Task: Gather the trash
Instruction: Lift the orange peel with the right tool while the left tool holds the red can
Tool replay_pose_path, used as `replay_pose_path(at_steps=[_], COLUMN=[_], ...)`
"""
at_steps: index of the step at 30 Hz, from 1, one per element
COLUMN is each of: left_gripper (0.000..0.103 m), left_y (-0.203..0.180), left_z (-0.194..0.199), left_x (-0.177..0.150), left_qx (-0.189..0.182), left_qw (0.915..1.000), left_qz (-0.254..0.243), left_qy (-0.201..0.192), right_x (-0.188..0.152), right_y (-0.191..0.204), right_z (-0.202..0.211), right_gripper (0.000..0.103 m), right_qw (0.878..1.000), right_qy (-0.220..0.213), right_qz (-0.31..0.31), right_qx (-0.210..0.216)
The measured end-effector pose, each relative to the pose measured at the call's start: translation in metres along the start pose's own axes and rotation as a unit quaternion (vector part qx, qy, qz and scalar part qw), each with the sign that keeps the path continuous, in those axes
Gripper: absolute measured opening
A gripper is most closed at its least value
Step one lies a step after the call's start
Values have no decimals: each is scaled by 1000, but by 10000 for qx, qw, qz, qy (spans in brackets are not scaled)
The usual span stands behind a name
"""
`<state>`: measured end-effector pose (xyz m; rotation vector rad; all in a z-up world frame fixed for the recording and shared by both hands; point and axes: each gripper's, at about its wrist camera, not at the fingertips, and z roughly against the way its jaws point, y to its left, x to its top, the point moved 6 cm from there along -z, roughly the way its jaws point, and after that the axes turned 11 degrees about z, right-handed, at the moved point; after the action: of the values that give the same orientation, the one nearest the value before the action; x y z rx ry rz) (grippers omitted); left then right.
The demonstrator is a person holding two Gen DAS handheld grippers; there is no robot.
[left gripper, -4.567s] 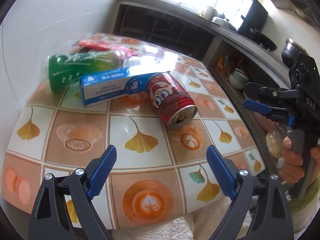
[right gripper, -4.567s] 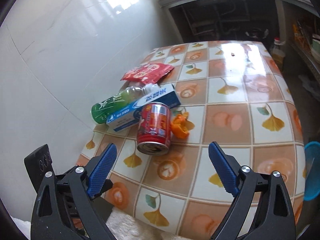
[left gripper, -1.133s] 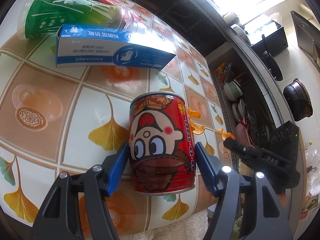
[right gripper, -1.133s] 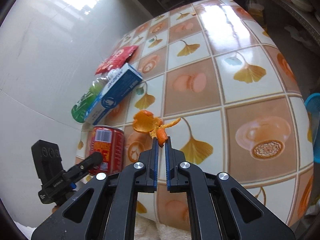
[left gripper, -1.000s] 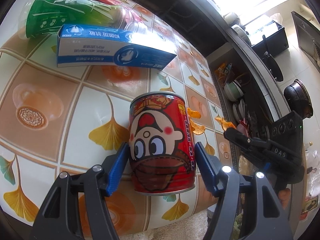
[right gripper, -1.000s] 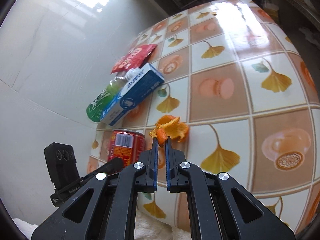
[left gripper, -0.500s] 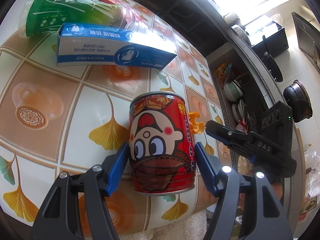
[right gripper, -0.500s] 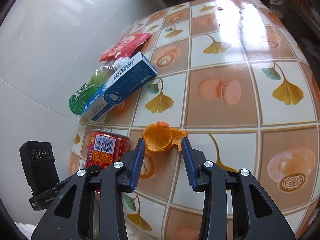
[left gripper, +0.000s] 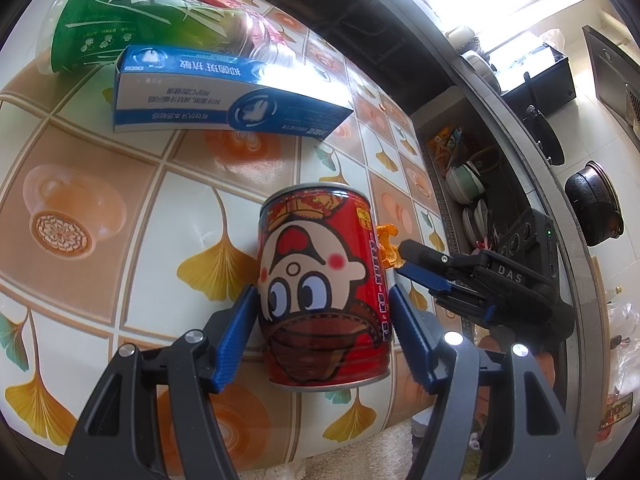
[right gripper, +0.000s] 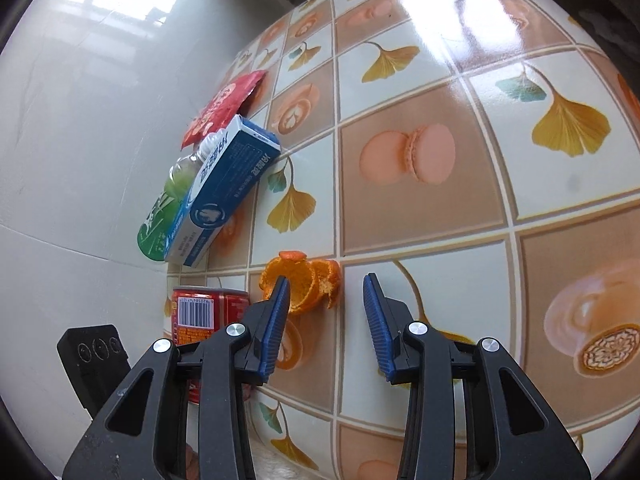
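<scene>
A red cartoon can [left gripper: 320,280] stands upright on the tiled table [right gripper: 400,208], and my left gripper [left gripper: 323,292] is shut on its sides. The same can [right gripper: 200,312] shows at lower left in the right wrist view. My right gripper [right gripper: 327,280] is open, low over the table. An orange peel [right gripper: 304,284] lies loose on the tabletop at its left fingertip, next to the can. In the left wrist view the right gripper [left gripper: 404,248] points at that peel [left gripper: 386,240] just right of the can.
A blue-and-white box [left gripper: 224,100], a green bottle [left gripper: 140,20] and a red wrapper [right gripper: 224,104] lie together by the white wall [right gripper: 100,120]. Right of the table stand shelves with bowls [left gripper: 464,184] and a dark pot [left gripper: 596,212]. Cream cloth hangs at the table's near edge.
My right gripper opened and let go of the orange peel, which now rests on the table beside the can. It also sank closer to the table. The left gripper kept still on the can.
</scene>
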<state>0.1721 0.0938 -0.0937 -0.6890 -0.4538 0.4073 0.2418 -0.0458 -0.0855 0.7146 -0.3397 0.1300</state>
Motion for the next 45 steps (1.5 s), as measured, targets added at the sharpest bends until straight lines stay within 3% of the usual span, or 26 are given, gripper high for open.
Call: replay_pose_path(at_steps=[6, 15, 29, 45], left_gripper=[65, 65, 65, 64], left_y=[-2, -11, -27, -31], left_z=[0, -4, -11, -13], left_x=[-1, -1, -4, -6], left_qx=[24, 287, 814, 867], left_qw=[10000, 9990, 9916, 9902], left_qz=[-43, -331, -923, -1003], left_qy=[-19, -112, -395, -436], right_x=[2, -2, -6, -11], right_y=[13, 26, 5, -9], right_z=[-11, -23, 15, 39], right_gripper=[30, 9, 5, 5], right_qw=[9998, 9964, 9973, 9980], right_qy=[88, 78, -286, -479], right_qz=[148, 556, 328, 103], right_qx=[-46, -629, -584, -408])
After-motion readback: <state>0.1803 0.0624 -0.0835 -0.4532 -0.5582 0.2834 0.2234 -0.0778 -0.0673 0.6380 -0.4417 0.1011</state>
